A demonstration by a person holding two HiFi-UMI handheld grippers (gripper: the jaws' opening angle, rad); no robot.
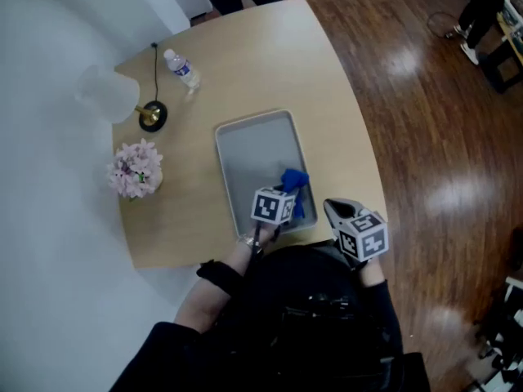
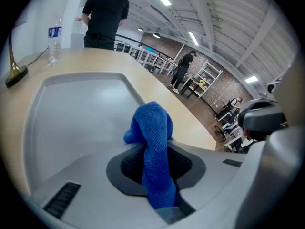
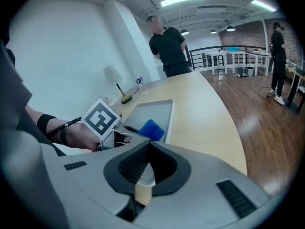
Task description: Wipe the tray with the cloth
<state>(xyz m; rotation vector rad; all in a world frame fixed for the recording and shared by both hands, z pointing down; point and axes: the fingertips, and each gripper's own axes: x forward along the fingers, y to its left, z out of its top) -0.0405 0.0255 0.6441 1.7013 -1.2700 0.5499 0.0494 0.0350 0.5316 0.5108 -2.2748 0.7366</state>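
A grey rectangular tray (image 1: 253, 149) lies on the tan table, in front of me. My left gripper (image 1: 289, 198) is over the tray's near right corner, shut on a blue cloth (image 1: 295, 183). In the left gripper view the cloth (image 2: 153, 128) stands up between the jaws and droops forward over the tray (image 2: 71, 109); the left gripper (image 2: 155, 146) pinches its lower part. My right gripper (image 1: 330, 208) hovers to the right of the tray, near the table's edge. Its tips (image 3: 148, 145) meet and hold nothing. The right gripper view shows the tray (image 3: 157, 109) and cloth (image 3: 151, 129) to its left.
A water bottle (image 1: 181, 69), a white lamp (image 1: 106, 95) with a brass base (image 1: 151, 116) and a bunch of pink flowers (image 1: 136, 168) stand left of the tray. A person (image 3: 167, 44) stands at the table's far end. Wooden floor (image 1: 433, 137) lies to the right.
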